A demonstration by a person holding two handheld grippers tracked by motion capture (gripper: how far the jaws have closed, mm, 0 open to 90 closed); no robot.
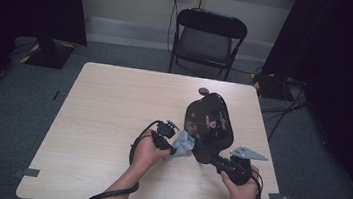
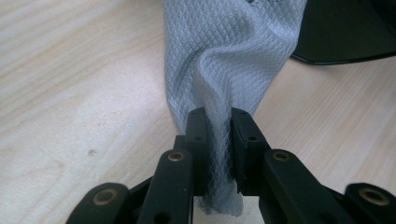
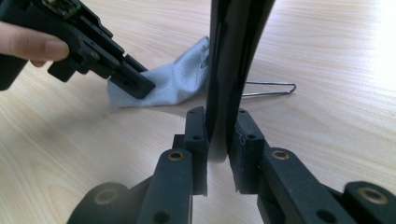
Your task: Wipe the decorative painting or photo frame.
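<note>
Grey cloth is pinched by the left gripper; the right gripper clamps an unlabelled glossy black object.

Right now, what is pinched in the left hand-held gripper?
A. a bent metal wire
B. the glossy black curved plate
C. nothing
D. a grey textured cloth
D: in the left gripper view, the left hand-held gripper has its jaws closed on the grey textured cloth.
</note>
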